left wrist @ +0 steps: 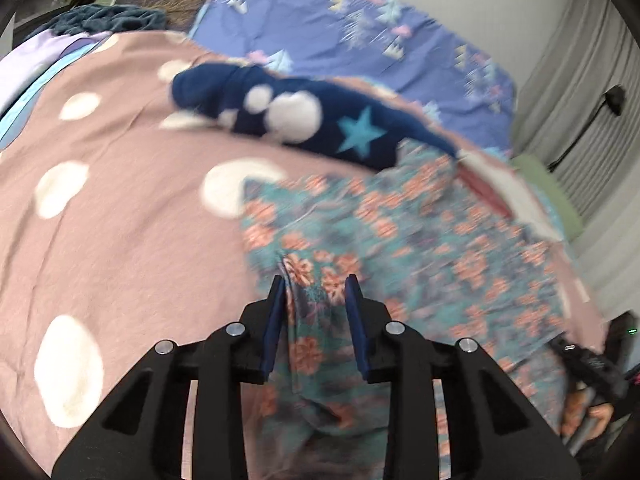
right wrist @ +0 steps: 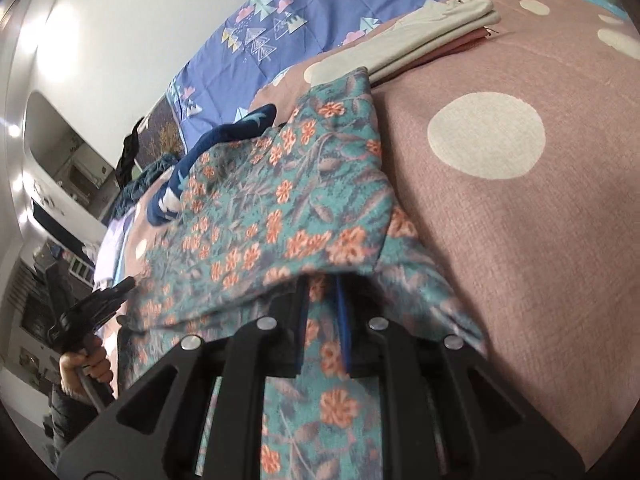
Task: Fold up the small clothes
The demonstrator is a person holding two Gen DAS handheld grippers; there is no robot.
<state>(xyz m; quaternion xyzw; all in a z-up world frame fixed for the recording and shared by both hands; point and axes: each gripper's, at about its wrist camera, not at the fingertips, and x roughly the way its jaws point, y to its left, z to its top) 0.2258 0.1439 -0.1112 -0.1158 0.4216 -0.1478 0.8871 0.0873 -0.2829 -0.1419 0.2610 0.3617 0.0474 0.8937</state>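
A teal garment with orange flowers [left wrist: 400, 232] lies on a pink bedspread with white dots [left wrist: 120, 208]. My left gripper [left wrist: 316, 284] holds a fold of its near edge between its blue pads. In the right wrist view the same floral garment [right wrist: 260, 208] drapes over my right gripper [right wrist: 324, 280], whose fingertips are hidden under the cloth with fabric between the pads. A navy garment with a blue star and white spots [left wrist: 304, 116] lies beyond the floral one; it also shows in the right wrist view [right wrist: 224, 136].
A folded beige and red stack [right wrist: 432, 40] lies at the far side of the pink bedspread [right wrist: 520, 220]. A blue patterned sheet [left wrist: 360, 28] lies behind. The other hand-held gripper [right wrist: 92, 312] shows at the left, a curtain [left wrist: 580, 92] at the right.
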